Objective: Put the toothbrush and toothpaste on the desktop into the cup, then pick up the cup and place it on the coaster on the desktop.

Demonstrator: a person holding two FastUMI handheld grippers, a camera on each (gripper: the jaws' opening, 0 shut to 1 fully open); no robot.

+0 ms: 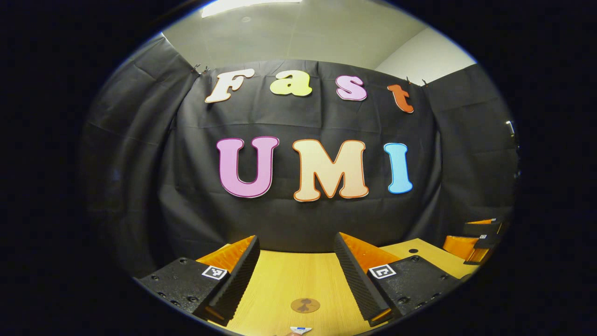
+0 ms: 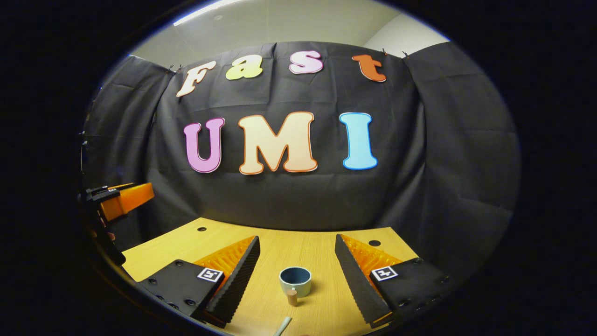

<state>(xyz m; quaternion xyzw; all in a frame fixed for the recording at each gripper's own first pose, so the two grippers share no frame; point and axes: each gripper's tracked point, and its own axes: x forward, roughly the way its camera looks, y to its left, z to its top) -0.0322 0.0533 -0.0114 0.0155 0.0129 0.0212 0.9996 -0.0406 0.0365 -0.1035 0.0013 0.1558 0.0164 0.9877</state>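
Cup [image 2: 295, 280] stands upright on the desk [image 2: 280, 245], lower centre of right gripper view, between the right gripper [image 2: 296, 275] fingers, w/ a small brown cylinder [image 2: 292, 297] touching its near side. Toothbrush tip [image 2: 282, 326] pokes in at bottom edge. Left gripper view: coaster [image 1: 305, 305] lies low centre between the left gripper [image 1: 298, 275] fingers, toothpaste tip [image 1: 300, 330] at bottom edge. Both grippers spread wide, holding nothing.

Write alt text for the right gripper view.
The right gripper, jaws wide open, hovers over a wooden desktop facing an empty blue-lined cup. A small brown cylinder stands at the cup's near side, and the left gripper shows far left.
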